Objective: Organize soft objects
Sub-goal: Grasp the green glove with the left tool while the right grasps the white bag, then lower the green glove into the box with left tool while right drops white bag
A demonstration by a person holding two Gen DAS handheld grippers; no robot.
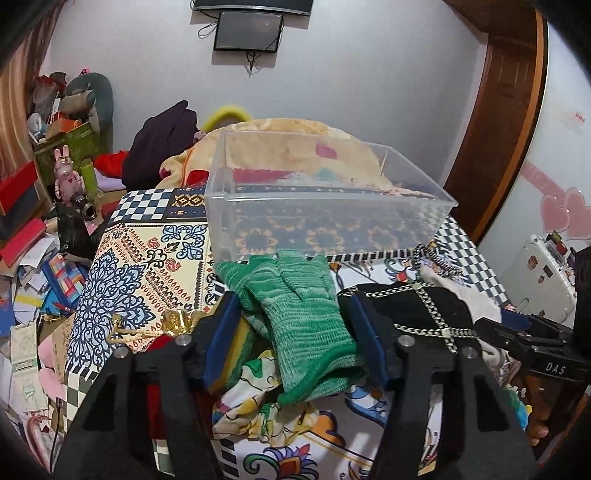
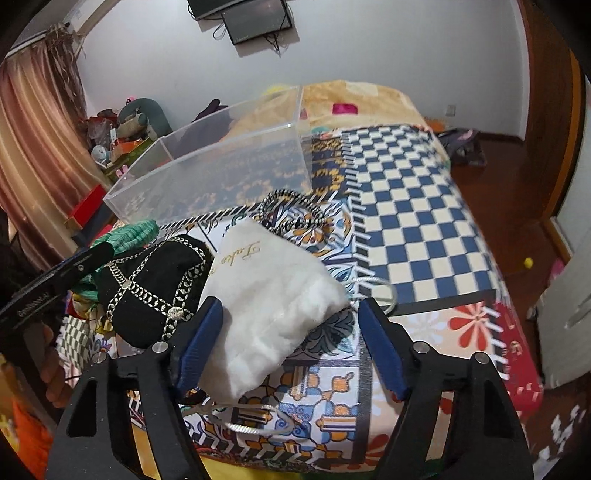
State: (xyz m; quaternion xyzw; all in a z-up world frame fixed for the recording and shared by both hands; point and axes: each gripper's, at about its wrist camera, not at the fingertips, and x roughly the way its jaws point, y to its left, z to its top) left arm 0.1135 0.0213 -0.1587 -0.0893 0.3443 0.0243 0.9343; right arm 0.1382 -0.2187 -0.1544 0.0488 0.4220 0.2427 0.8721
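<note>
On patterned bedspread (image 1: 147, 266), ribbed green glove (image 1: 303, 325), white pouch (image 2: 273, 314)

- Dark screen (image 1: 249, 31) on the wall, top centre.
- Brown curtain (image 2: 33, 147) at the left edge.
- Pink rabbit figure (image 1: 66, 173) among clutter, left.
- Wooden door (image 1: 495, 110), upper right.

Green glove (image 1: 306, 328) between left gripper (image 1: 291, 325) jaws, clear box (image 1: 328, 195) behind
</note>
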